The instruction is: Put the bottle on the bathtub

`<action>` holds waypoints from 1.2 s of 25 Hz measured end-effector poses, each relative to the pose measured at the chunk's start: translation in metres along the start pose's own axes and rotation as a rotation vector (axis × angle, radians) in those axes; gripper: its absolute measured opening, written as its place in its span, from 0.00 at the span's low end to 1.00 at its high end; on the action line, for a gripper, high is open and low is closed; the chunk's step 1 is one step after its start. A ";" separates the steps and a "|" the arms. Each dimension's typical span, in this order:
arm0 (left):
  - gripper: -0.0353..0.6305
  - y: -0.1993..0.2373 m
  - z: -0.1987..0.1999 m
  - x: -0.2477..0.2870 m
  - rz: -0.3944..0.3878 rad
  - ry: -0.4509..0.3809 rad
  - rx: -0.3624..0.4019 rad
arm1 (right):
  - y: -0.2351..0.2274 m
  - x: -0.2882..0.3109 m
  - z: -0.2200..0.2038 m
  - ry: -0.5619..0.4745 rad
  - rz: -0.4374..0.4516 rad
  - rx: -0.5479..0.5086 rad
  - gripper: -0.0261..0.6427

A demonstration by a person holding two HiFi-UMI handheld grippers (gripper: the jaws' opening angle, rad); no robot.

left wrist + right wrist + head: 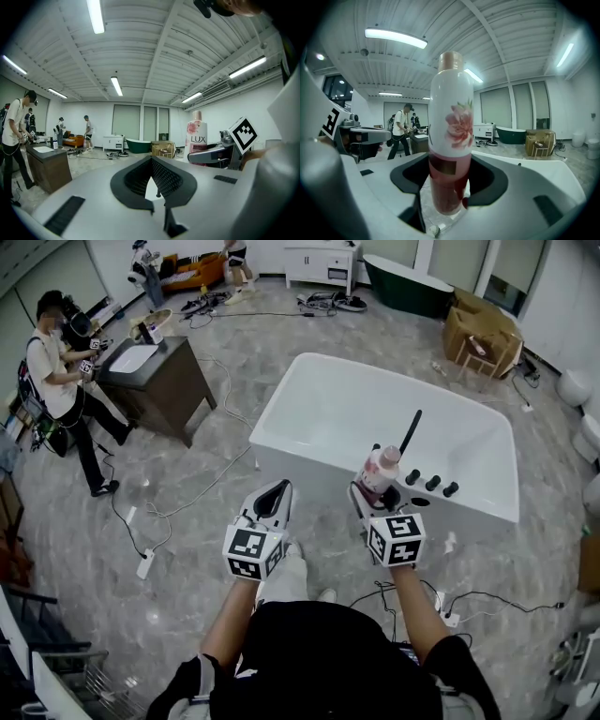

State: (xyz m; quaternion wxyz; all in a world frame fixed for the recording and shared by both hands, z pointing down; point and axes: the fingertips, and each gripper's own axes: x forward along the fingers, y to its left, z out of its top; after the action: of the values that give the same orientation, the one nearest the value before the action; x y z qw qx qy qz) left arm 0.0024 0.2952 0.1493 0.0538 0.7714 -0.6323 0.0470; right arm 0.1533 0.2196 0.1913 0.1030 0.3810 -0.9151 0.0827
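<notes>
You have the pick-up done: your right gripper (375,493) has its jaws clamped on the lower body of the bottle (379,470), which stands upright between them with its cap well above the jaw tips. What's left is the placing. The bottle hangs by the near rim of the bathtub (281,399), close to the black knobs (431,483). In the right gripper view, floor (423,199) shows beneath its base, so I judge it isn't resting on the rim yet. Bring it over the flat ledge, lower it, then let go. Your left gripper (274,498) hovers beside the tub, jaws closed on nothing, tips meeting.
</notes>
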 end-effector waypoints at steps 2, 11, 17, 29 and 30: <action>0.07 0.005 -0.002 0.005 0.001 0.006 0.005 | -0.001 0.006 0.000 0.004 0.002 0.001 0.42; 0.07 0.044 0.005 0.043 0.038 -0.003 -0.001 | -0.026 0.042 0.002 0.031 -0.010 0.005 0.42; 0.07 0.077 -0.005 0.089 0.037 0.027 -0.026 | -0.048 0.090 0.005 0.050 -0.026 0.016 0.42; 0.07 0.162 0.008 0.202 -0.022 0.060 -0.007 | -0.086 0.215 0.032 0.079 -0.073 0.048 0.42; 0.07 0.169 0.010 0.211 -0.029 0.061 -0.009 | -0.088 0.225 0.035 0.079 -0.079 0.050 0.42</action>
State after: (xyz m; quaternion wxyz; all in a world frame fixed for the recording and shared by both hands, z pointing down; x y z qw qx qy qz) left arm -0.1222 0.0561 0.1734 0.0772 0.7785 -0.6193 0.0672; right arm 0.0572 -0.0027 0.2208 0.1328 0.4156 -0.8923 0.1164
